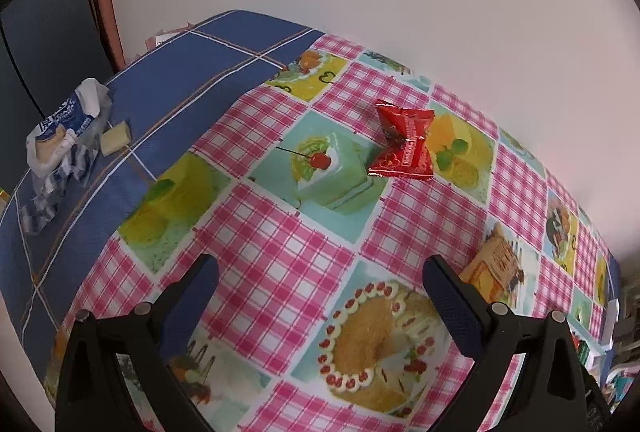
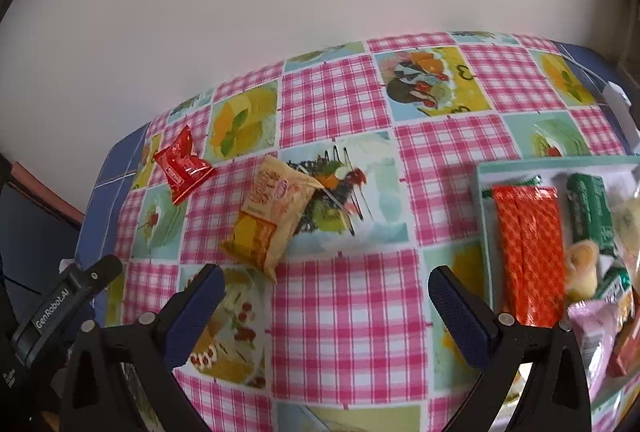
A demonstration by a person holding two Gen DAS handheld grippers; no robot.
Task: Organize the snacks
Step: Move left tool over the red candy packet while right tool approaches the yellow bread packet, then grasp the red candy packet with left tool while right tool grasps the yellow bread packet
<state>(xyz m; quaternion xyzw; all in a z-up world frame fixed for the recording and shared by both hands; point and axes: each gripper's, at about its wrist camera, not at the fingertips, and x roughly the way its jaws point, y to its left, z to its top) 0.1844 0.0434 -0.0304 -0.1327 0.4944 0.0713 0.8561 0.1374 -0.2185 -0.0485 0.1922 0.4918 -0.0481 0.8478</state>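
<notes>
A red snack packet (image 1: 404, 146) lies on the checked tablecloth ahead of my left gripper (image 1: 320, 292), which is open and empty. It also shows in the right wrist view (image 2: 182, 166) at the far left. A tan and orange snack bag (image 2: 270, 216) lies just ahead of my right gripper (image 2: 326, 300), which is open and empty; its edge shows in the left wrist view (image 1: 496, 268) beside the right finger. A pale tray (image 2: 482, 200) at the right holds an orange packet (image 2: 528, 252), a green packet (image 2: 590, 212) and several other snacks.
An opened blue and white wrapper (image 1: 64, 144) and a small pale bar (image 1: 116, 138) lie on the blue cloth at the left. A white wall runs behind the table. My left gripper's body (image 2: 60, 300) shows at the lower left of the right wrist view.
</notes>
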